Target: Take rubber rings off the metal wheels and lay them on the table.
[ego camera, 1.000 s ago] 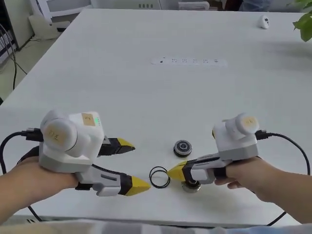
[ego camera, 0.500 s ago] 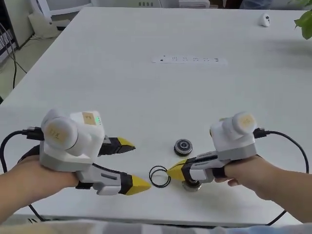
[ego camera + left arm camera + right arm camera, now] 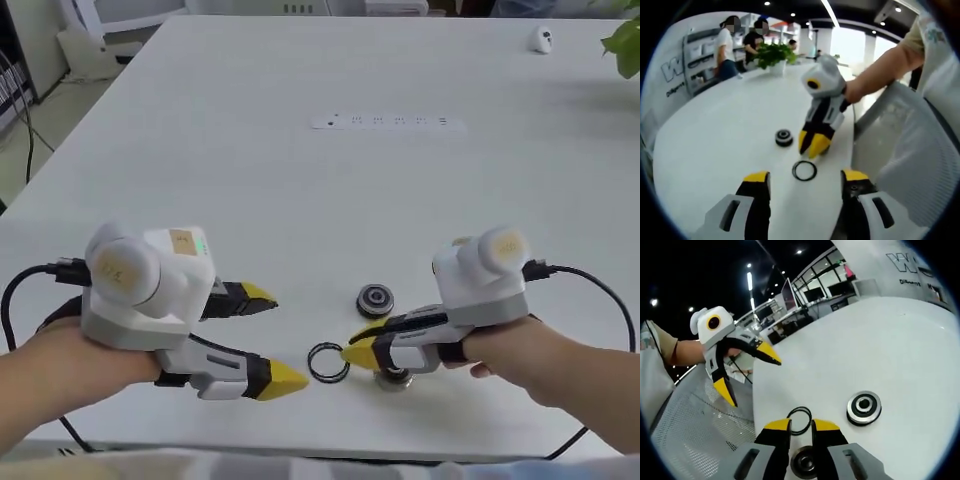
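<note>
- Ring (image 3: 327,362) lies flat on bench (image 3: 300,180), by its near edge.
- Left gripper (image 3: 285,338) beside it, jaws spread wide.
- Right gripper (image 3: 355,352) jaws nearly pressed together, over a wheel (image 3: 395,380).
- Second wheel (image 3: 375,300) stands apart, further in.

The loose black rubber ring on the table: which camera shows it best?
The left gripper view: the rubber ring lies whole, large and unobstructed, near the picture's centre. The head view shows it much smaller; in the right gripper view, that view's own jaws hide its near edge.
</note>
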Action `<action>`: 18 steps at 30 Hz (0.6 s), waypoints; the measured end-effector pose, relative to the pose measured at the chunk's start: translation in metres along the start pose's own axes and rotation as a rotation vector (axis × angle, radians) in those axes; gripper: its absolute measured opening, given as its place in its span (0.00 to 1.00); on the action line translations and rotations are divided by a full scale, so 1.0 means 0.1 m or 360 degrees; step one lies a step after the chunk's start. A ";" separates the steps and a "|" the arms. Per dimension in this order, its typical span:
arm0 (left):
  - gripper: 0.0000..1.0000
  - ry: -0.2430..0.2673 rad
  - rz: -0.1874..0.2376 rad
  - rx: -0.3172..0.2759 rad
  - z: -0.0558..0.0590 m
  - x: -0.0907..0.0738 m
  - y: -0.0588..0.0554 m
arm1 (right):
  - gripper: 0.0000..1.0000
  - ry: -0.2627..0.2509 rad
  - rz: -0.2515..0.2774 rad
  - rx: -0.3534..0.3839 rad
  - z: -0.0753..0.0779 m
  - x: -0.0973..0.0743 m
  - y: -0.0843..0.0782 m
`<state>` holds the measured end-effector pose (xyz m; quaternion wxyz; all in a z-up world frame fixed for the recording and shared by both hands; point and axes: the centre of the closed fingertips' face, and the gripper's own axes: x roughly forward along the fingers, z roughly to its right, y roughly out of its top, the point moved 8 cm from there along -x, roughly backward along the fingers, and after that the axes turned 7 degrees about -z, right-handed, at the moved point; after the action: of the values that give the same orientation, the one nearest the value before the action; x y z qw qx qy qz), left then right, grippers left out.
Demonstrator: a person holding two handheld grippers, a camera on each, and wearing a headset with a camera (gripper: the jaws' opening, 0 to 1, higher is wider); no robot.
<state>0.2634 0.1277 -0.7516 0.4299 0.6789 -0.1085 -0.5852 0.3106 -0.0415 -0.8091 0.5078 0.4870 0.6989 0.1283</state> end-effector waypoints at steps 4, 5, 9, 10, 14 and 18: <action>0.57 0.0003 -0.0001 0.0002 -0.01 0.00 0.02 | 0.15 -0.0008 0.0062 0.0029 0.02 -0.07 0.04; 0.57 0.0003 -0.0002 0.0001 -0.02 0.00 0.02 | 0.15 -0.0011 0.0073 0.0034 0.03 -0.08 0.05; 0.56 0.0006 -0.0003 -0.0005 -0.05 0.00 0.04 | 0.16 -0.0035 0.0137 0.0051 0.06 -0.18 0.09; 0.56 0.0007 -0.0002 -0.0006 -0.06 0.00 0.05 | 0.16 -0.0043 0.0155 0.0057 0.07 -0.21 0.10; 0.56 0.0016 0.0005 -0.0006 -0.10 0.01 0.09 | 0.16 -0.0061 0.0212 0.0094 0.13 -0.31 0.12; 0.55 0.0029 0.0010 0.0001 -0.16 0.03 0.14 | 0.17 -0.0102 0.0258 0.0105 0.19 -0.42 0.14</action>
<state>0.2835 0.1251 -0.7444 0.4324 0.6841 -0.1068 -0.5775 0.3344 -0.0748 -0.7835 0.5016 0.5623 0.6444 0.1304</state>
